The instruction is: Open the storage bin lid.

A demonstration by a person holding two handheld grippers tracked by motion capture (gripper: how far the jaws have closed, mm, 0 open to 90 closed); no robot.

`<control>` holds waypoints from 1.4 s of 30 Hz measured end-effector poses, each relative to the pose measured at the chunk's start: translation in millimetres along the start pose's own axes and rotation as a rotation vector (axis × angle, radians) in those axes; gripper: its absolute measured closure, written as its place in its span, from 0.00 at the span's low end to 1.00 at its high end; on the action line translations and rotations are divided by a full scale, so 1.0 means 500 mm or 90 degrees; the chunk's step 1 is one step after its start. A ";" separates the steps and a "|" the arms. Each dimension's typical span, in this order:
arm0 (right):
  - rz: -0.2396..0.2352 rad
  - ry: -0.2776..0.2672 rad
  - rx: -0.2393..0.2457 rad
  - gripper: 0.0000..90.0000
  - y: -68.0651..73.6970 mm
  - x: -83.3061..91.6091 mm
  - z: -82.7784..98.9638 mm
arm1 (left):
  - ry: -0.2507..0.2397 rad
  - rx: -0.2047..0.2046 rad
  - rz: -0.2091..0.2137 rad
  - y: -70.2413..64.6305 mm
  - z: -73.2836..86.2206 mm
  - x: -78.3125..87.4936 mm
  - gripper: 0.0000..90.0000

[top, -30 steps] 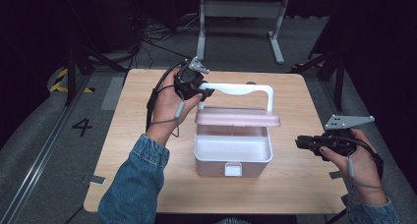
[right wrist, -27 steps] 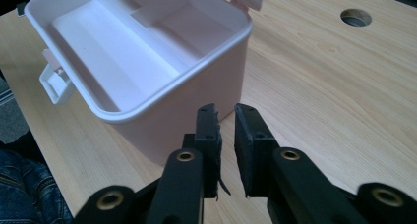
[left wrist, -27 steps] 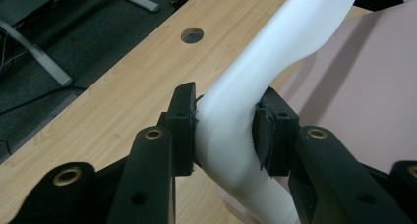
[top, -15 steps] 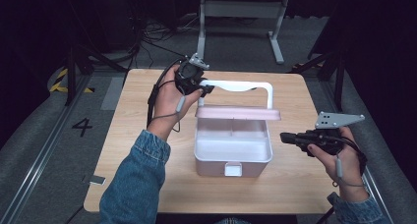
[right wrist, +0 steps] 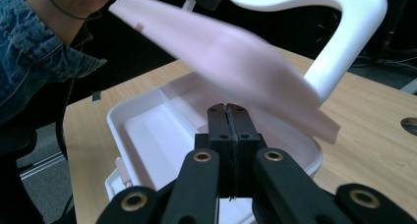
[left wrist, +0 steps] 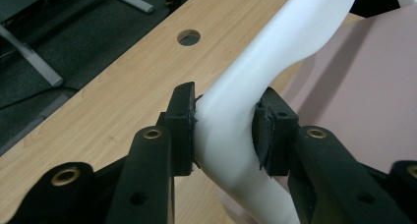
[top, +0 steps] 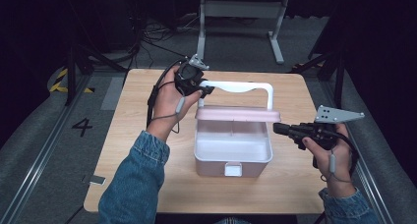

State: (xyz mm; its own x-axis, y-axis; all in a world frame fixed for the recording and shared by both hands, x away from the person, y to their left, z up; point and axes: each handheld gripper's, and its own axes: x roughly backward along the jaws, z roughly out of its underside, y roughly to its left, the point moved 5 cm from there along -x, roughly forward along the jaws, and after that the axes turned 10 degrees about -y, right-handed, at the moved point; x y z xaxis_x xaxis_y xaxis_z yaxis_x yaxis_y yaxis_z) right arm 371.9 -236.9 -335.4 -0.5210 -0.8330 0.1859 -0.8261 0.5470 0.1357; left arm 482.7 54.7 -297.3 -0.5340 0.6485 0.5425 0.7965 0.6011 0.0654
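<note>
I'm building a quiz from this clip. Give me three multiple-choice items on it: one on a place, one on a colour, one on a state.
1. Where does the left claw grip?
A. the white handle
B. the box's front latch
C. the table edge

2. What colour is the lid?
A. blue
B. pink
C. black

3. How is the right claw?
A. open wide
B. shut on the lid
C. shut, holding nothing

Answers: 1 A, its pads press both sides of the handle; 2 B, pale pink above the open box; 3 C, its jaws meet with nothing between them.

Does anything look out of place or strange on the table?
Only the pink lid: it hangs half raised over the open box, as the left gripper holds the white handle.
</note>
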 end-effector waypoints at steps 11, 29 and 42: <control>0.004 -0.006 0.002 1.00 0.000 0.000 -0.001 | -0.066 -0.004 0.014 -0.009 0.007 0.042 0.45; 0.011 -0.002 -0.007 1.00 -0.003 -0.003 0.000 | -0.057 -0.029 0.046 -0.032 0.076 0.170 0.40; 0.019 -0.006 -0.012 1.00 -0.001 -0.005 -0.006 | -0.081 -0.058 0.028 -0.055 0.149 0.175 0.34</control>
State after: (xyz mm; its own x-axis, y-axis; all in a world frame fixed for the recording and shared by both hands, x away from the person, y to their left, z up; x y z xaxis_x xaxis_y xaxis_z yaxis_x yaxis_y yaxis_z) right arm 374.1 -234.8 -332.8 -0.5469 -0.8175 0.1807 -0.8064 0.5724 0.1486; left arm 392.8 129.6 -313.8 -0.5255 0.7303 0.4365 0.8390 0.5299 0.1235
